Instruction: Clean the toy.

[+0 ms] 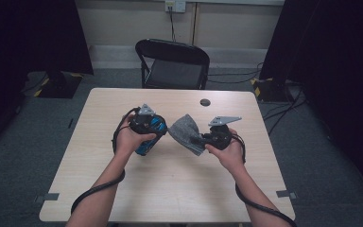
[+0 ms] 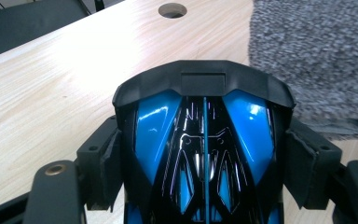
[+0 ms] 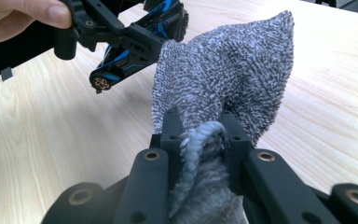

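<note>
Nearest the person, both forearms reach in over the pale wooden surface [image 1: 170, 189], whose front half lies bare between the two trailing cables. Above the middle, the left tool [image 1: 147, 124] has its jaws spread wide and pressed against both flanks of a glossy blue and black toy car [image 2: 204, 154], whose dark rear wing points forward, lifted off the wood. Just to its right, the right tool [image 3: 200, 135] is pinched nearly closed on a bunched edge of a grey nubby cloth [image 3: 228, 70], which fans upward from the jaws and meets the car's side. Either side of the pair, the wood runs open to the left and right edges. Farther on, a small round hole [image 1: 205, 102] sits close to the far edge, with bare wood around it. Beyond that edge stands a black folding chair [image 1: 172, 64] on grey carpet, between dark curtains.
</note>
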Motion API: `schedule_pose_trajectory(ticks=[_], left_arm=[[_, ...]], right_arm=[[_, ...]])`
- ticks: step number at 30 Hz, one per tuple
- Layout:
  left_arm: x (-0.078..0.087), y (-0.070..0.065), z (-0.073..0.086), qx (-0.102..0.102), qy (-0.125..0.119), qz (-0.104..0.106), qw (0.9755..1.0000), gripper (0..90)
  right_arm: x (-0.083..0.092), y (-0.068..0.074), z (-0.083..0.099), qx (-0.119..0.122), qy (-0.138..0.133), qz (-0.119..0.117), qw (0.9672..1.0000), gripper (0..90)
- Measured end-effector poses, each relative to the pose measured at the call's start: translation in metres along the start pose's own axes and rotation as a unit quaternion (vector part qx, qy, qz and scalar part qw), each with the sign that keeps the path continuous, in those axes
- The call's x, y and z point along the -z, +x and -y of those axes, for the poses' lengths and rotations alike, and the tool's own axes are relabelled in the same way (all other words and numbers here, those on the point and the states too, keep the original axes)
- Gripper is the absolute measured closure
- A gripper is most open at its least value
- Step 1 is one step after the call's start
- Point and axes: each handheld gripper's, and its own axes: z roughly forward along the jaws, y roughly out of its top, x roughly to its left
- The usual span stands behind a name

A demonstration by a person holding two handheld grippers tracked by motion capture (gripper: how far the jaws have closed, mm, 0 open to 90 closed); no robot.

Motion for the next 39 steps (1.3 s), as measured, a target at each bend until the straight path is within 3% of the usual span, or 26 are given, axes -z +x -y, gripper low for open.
schedule_pose_trajectory(ticks=[7,13,23,39], left_arm=[[0.002,0.0,-0.001,-0.003,0.0,0.001,1.0,25.7],[0.007,-0.009,-0.003,-0.012,-0.009,0.014,0.9998,25.7],[0.007,-0.022,-0.007,-0.032,-0.011,0.028,0.999,25.7],[0.003,-0.041,-0.014,-0.045,-0.017,0.055,0.9973,25.7]], right_arm=[[0.01,-0.003,0.003,-0.004,-0.014,0.008,0.9999,75.5],[0.018,-0.021,-0.001,-0.024,-0.023,0.04,0.9986,75.5],[0.018,-0.033,-0.014,-0.043,-0.029,0.074,0.9959,75.5],[0.002,-0.026,-0.037,-0.039,-0.032,0.069,0.9963,75.5]])
